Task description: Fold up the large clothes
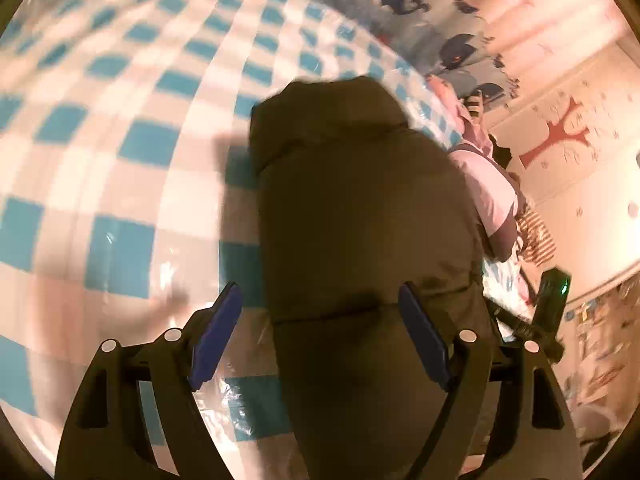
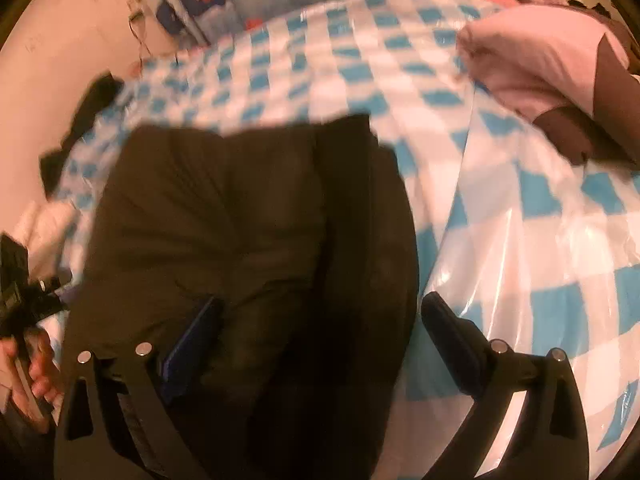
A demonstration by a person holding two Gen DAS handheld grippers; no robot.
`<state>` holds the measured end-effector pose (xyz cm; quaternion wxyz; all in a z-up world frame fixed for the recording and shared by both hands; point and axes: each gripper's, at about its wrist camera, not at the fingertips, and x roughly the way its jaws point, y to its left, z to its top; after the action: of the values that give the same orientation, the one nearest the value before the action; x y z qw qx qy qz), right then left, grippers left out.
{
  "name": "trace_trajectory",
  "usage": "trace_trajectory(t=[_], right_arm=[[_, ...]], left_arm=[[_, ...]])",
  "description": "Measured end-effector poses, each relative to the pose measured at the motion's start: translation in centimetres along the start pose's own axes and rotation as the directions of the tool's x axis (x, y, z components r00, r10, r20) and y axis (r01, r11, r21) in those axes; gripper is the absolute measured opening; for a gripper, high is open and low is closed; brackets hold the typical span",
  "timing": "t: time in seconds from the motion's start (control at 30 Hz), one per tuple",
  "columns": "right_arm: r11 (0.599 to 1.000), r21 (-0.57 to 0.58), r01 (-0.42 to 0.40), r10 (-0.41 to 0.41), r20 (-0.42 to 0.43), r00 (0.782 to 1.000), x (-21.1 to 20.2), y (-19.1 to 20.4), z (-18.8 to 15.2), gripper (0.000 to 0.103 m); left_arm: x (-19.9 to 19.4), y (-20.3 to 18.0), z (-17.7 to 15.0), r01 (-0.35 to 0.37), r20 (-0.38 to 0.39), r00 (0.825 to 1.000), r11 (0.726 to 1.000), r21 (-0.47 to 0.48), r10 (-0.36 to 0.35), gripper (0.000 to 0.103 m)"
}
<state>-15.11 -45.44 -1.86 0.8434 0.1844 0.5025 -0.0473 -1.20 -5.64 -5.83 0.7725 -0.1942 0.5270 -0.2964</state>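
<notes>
Left wrist view first, going from left to right. On the left I see the blue and white checked cover with shiny clear plastic on top of it. In the middle lies the dark puffy coat. It is folded into a long shape and it rests on the cover. My left gripper is wide open. Its left blue pad is over the cover, and the right one is over the coat. The pads do not press on anything. To the right of the coat is a pink pillow at the edge of the cover. Behind it is a wall with a red tree picture. Low on the right I can see part of my other tool with a small green light on it.

Right wrist view next. At the far left, my hand holds the other tool. The dark puffy coat fills the middle and the left. My right gripper is wide open too. Its left pad is over the coat, and its right finger is over the checked cover. It does not squeeze the coat. The pink pillow sits at the top right.
</notes>
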Motion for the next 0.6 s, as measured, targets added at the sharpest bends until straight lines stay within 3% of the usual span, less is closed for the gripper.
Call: trace_trajectory(t=[0.1, 0.17, 0.27, 0.3, 0.37, 0.43, 0.6], right_arm=[[0.998, 0.055, -0.031, 0.032, -0.029, 0.999, 1.9, -1.3, -0.9, 0.096], [0.995, 0.087, -0.045, 0.048, -0.034, 0.998, 2.7, -1.8, -1.7, 0.096], [0.989, 0.131, -0.070, 0.073, -0.017, 0.997, 3.2, -2.2, -2.6, 0.096], [0.988, 0.140, -0.068, 0.070, -0.005, 0.998, 3.3, -2.1, -2.9, 0.096], [0.986, 0.153, -0.065, 0.065, 0.008, 0.998, 3.5, -1.7, -3.3, 0.096], [0.982, 0.170, -0.081, 0.078, 0.024, 0.997, 3.7, -1.0, -3.8, 0.096], [0.973, 0.176, -0.147, 0.143, 0.035, 0.989, 4.6, 2.7, -4.0, 0.097]], left_arm=[[2.4, 0.5, -0.2, 0.038, -0.033, 0.999, 0.999, -0.035, -0.039, 0.078], [3.6, 0.8, -0.2, 0.072, -0.048, 0.996, 0.995, -0.068, -0.075, 0.085], [5.5, 0.5, -0.4, 0.154, -0.105, 0.981, 0.984, -0.094, -0.163, 0.087], [5.9, 0.0, -0.5, 0.155, -0.112, 0.980, 0.985, -0.076, -0.163, 0.087], [6.1, -2.1, -0.7, 0.114, -0.104, 0.988, 0.993, 0.023, -0.111, 0.087], [5.4, -3.9, -0.9, 0.076, -0.071, 0.995, 0.992, 0.102, -0.069, 0.076], [1.2, -6.1, -0.5, -0.044, 0.061, 0.998, 0.967, 0.250, 0.030, 0.067]])
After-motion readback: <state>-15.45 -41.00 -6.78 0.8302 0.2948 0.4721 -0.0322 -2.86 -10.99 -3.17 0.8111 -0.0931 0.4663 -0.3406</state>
